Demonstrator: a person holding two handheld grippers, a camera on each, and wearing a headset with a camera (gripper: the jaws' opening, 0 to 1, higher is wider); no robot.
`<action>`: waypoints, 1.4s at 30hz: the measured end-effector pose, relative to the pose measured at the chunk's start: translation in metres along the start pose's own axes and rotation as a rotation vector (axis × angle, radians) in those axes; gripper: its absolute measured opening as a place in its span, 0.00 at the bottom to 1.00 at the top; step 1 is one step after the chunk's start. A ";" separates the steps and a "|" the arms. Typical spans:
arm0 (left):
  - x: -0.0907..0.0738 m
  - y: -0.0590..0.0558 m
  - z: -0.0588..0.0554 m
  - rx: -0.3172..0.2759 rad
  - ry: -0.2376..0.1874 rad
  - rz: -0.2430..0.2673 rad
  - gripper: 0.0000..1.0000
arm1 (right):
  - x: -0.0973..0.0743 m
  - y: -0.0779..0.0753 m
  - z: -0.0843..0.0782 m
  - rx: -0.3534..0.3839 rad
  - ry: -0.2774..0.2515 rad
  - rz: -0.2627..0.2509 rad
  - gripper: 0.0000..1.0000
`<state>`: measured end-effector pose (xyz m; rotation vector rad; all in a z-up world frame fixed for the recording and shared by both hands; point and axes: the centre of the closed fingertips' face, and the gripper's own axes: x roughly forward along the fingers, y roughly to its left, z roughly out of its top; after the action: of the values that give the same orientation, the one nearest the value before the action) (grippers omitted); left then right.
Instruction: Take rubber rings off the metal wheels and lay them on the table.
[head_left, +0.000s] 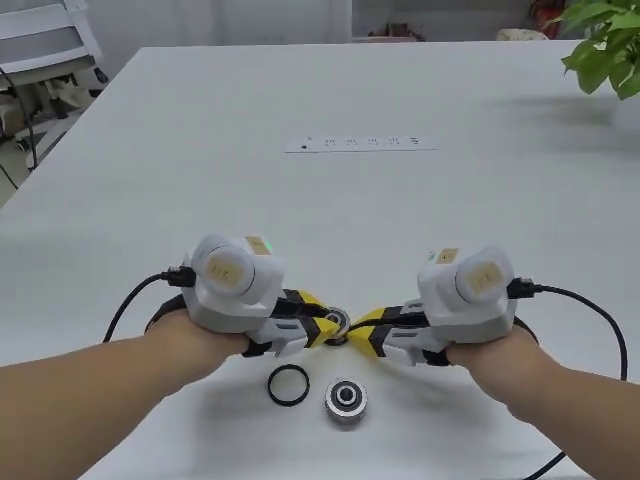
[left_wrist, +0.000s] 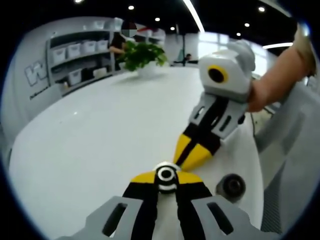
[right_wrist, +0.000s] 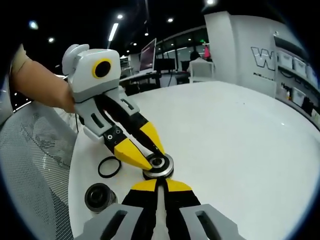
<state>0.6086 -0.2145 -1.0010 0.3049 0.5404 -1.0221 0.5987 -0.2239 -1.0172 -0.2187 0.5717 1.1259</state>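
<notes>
A small metal wheel (head_left: 337, 320) with a black rubber ring on its rim is held just above the white table (head_left: 330, 200), between both grippers. My left gripper (head_left: 322, 329) is shut on this wheel (left_wrist: 166, 176) from the left. My right gripper (head_left: 354, 331) comes from the right, its yellow tips closed on the wheel's rubber rim (right_wrist: 159, 172). In front of them a loose black rubber ring (head_left: 288, 385) lies flat on the table. A second metal wheel (head_left: 346, 397) with a dark rim stands to the right of that ring.
A white strip with small marks (head_left: 360, 144) lies mid-table. A green plant (head_left: 603, 45) stands at the far right corner. Cables (head_left: 590, 310) trail from both grippers. A chair (head_left: 40, 60) stands beyond the table's left edge.
</notes>
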 end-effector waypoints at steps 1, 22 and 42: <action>0.000 0.000 0.000 0.001 0.001 0.001 0.13 | 0.000 -0.001 0.000 0.005 0.001 -0.003 0.00; 0.001 -0.001 0.000 0.006 0.018 0.021 0.13 | -0.006 -0.011 0.005 0.286 -0.060 -0.012 0.00; 0.001 -0.003 0.000 0.005 0.017 0.030 0.12 | -0.008 -0.012 0.012 0.434 -0.123 0.014 0.00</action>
<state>0.6068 -0.2169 -1.0016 0.3257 0.5472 -0.9924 0.6106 -0.2301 -1.0043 0.2281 0.6930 0.9943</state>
